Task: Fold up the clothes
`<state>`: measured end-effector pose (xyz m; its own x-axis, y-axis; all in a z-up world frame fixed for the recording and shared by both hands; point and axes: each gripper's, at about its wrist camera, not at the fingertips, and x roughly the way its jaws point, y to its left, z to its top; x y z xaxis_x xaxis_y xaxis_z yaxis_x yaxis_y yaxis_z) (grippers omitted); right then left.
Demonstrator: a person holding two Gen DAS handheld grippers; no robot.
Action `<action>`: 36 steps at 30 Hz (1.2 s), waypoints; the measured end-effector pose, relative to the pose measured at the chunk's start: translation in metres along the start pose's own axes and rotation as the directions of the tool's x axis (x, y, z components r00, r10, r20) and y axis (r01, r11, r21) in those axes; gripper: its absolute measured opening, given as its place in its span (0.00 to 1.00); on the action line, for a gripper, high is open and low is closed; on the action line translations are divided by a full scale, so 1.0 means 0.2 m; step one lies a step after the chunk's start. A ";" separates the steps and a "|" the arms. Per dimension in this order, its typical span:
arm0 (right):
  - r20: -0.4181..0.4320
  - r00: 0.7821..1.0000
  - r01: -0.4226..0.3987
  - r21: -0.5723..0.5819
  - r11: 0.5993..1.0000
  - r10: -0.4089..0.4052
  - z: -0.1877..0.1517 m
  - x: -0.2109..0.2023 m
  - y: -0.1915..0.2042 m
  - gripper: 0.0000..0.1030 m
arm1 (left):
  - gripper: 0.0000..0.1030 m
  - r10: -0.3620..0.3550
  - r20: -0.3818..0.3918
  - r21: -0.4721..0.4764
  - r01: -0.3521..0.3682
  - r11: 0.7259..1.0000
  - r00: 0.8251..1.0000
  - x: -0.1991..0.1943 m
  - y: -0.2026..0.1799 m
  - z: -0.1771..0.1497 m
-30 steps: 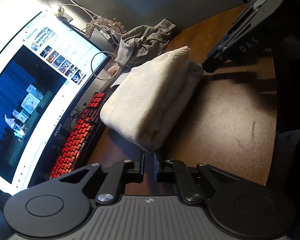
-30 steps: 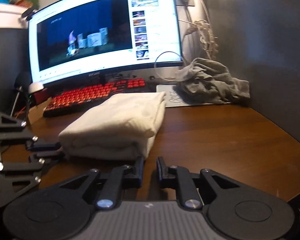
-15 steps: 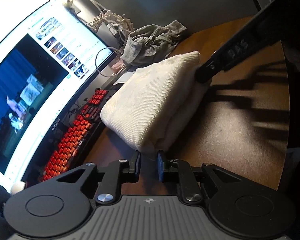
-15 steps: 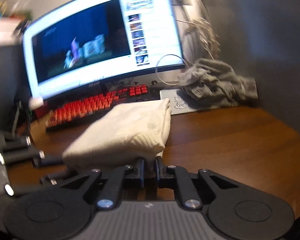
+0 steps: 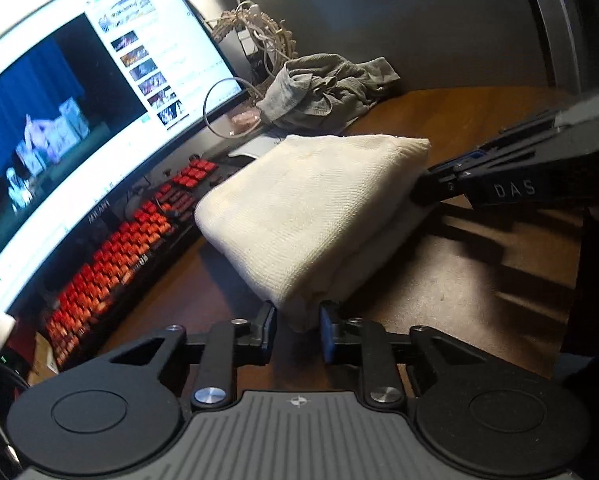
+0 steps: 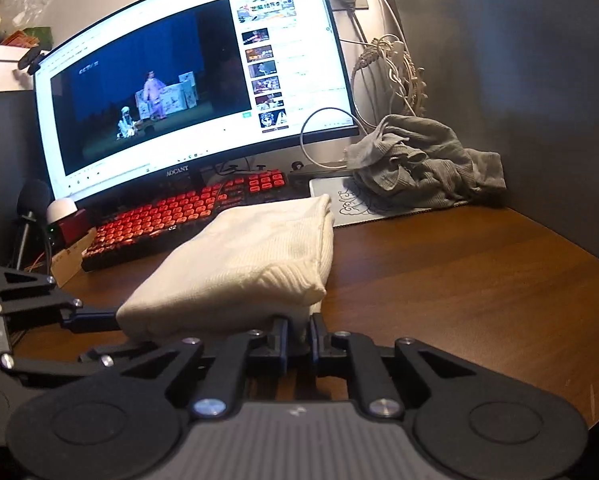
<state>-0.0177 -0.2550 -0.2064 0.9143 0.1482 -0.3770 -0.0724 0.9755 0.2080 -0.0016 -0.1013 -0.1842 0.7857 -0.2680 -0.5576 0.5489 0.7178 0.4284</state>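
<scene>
A folded cream knit garment [image 5: 311, 200] [image 6: 251, 264] lies on the brown wooden desk [image 6: 459, 280] in front of the keyboard. My left gripper [image 5: 298, 330] is at one end of it, and the thick corner of the fold fills the gap between its pads. From the right wrist view this gripper [image 6: 95, 316] reaches in from the left edge. My right gripper [image 6: 299, 340] is shut on the near edge of the same garment; in the left wrist view its tips [image 5: 423, 192] meet the cloth's right side. A crumpled grey garment [image 5: 323, 88] [image 6: 423, 160] sits at the back.
A lit curved monitor [image 6: 179, 80] and a red backlit keyboard [image 6: 179, 216] stand behind the cloth. A white mouse pad [image 6: 339, 196] lies under the grey garment. Cables [image 6: 395, 68] hang along the dark wall. Bare desk [image 5: 459, 288] stretches to the right.
The left gripper rolled and its jaws widened around the fold's corner. The right gripper came up to the cloth's edge and closed on it.
</scene>
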 end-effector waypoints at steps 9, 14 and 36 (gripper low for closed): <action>-0.007 1.000 -0.018 -0.003 1.000 0.018 0.00 0.00 -0.02 0.09 | 0.18 -0.102 0.017 -0.213 0.103 0.972 0.995 0.00 0.12 -0.03; -0.010 1.000 -0.025 0.000 1.000 0.025 0.00 0.00 -0.02 0.09 | 0.16 -0.118 0.049 -0.350 0.128 0.928 0.992 0.01 0.18 -0.05; -0.031 0.999 -0.043 0.033 0.999 0.044 -0.01 -0.07 -0.06 0.05 | 0.05 -0.042 0.062 -0.397 0.063 0.916 0.997 -0.07 0.10 -0.10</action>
<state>-0.0297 -0.2676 -0.2058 0.8973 0.1965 -0.3954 -0.0990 0.9623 0.2534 -0.0078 -0.0709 -0.1820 0.7780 -0.3372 -0.5300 0.4389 0.8954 0.0745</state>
